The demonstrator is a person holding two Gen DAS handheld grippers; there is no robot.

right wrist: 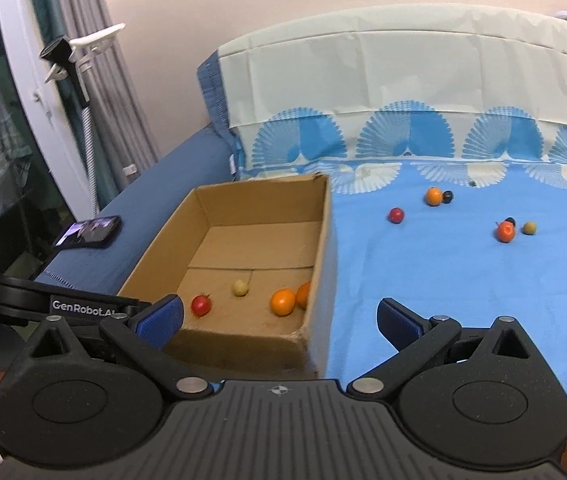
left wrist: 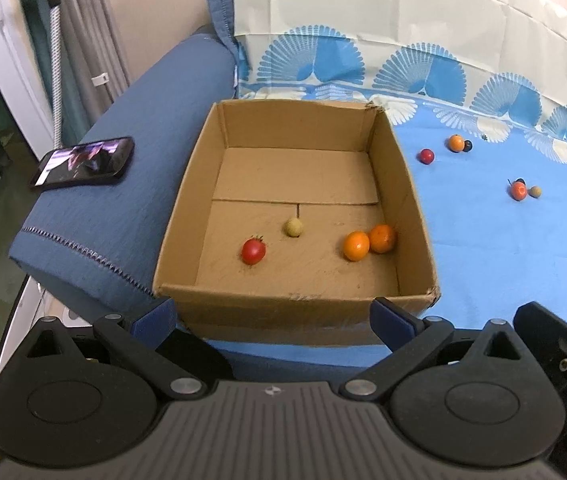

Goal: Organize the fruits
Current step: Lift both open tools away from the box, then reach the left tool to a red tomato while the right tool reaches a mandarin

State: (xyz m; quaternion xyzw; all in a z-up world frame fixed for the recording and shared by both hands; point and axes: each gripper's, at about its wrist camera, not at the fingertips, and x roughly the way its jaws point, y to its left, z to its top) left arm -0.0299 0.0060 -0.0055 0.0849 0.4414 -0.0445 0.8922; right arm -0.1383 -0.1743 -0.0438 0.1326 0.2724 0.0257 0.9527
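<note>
Left claw (left wrist: 273, 316) apart, empty, hovering at near edge of cardboard box (left wrist: 407, 200). Right claw (right wrist: 279, 320) likewise apart, empty, near box's right front corner. Inside box, toward near wall: red tomato (left wrist: 253, 251) left, pale yellow fruit (left wrist: 294, 227) centre, two oranges (left wrist: 369, 242) touching at right. Scattered on blue sheet (left wrist: 503, 248) far right: red fruit (left wrist: 426, 156), orange fruit (left wrist: 456, 143) beside dark berry (left wrist: 468, 145), another orange fruit (left wrist: 518, 190) beside small tan fruit (left wrist: 535, 191). Phone (left wrist: 83, 162) on sofa arm (left wrist: 123, 216), left of box.

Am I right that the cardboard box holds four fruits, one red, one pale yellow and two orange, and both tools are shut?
No: both the left tool and right tool are open, as each wrist view shows. The cardboard box does hold those four fruits.
</note>
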